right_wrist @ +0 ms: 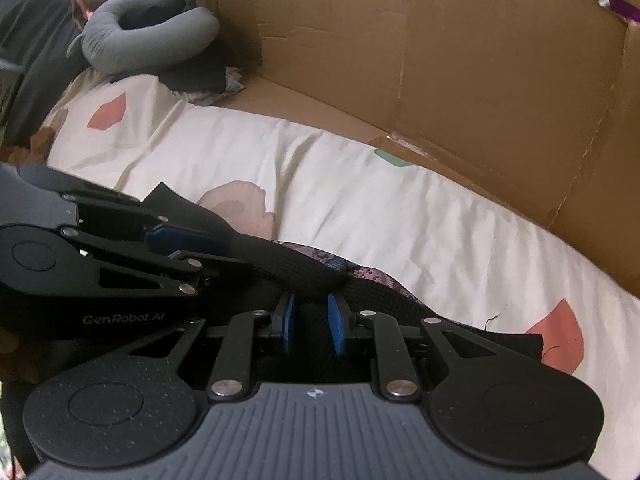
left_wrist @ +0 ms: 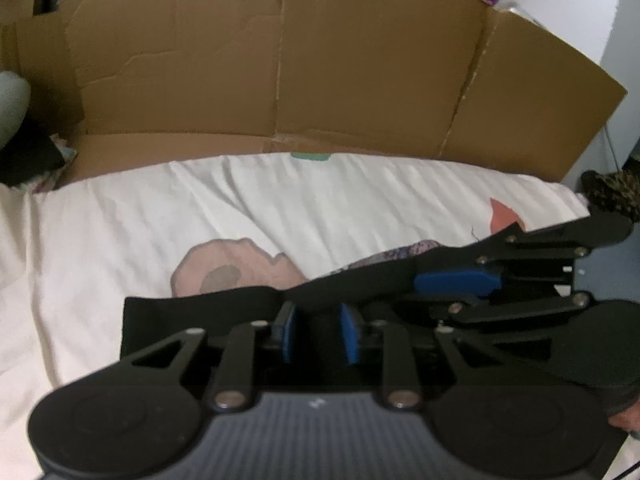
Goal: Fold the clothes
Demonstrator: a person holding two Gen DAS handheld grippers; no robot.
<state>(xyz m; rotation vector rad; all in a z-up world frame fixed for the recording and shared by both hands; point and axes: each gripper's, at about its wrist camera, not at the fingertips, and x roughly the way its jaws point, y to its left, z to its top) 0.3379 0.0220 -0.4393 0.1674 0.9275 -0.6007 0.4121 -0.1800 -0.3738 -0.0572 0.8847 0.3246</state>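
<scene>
While side by side, left claw (left_wrist: 319,334) and right claw (right_wrist: 311,322) pinch the black garment (right_wrist: 304,270).

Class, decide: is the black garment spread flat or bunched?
Bunched: the black garment rises in a rumpled ridge between both tools, over the white sheet.

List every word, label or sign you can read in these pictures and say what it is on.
"GenRobot.AI": on the black body of the left gripper, seen in the right wrist view.
A small compass-like mark, no letters: on the grey ridged body of the right gripper.
A small white mark on the left gripper's own grey body: too blurred to read.
</scene>
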